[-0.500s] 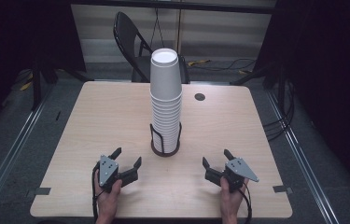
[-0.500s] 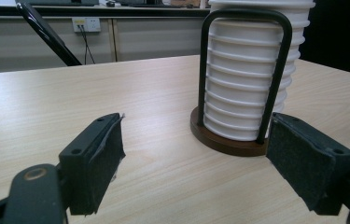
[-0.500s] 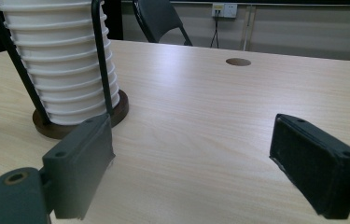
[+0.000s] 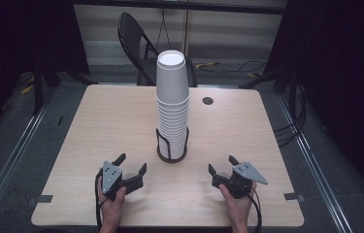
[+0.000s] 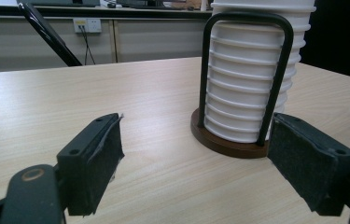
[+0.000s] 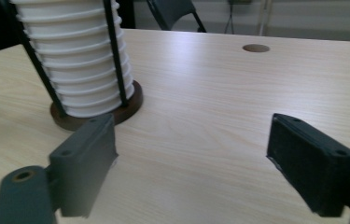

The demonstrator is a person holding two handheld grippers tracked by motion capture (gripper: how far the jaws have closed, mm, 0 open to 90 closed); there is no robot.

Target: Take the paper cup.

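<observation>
Near the table's front edge, both grippers (image 4: 130, 166) (image 4: 222, 165) lay spread, empty; gripping the top cup (image 4: 172, 77) gently seemed wisest.

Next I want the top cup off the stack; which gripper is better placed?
Left, marginally. The left gripper sits slightly nearer the cup stack than the right gripper. Both are open and low, below the top cup.

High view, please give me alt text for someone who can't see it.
A tall stack of white paper cups stands in a dark wire holder mid-table, with the left gripper and right gripper open, empty and hand-held at the near edge. A black folding chair stands beyond.
</observation>
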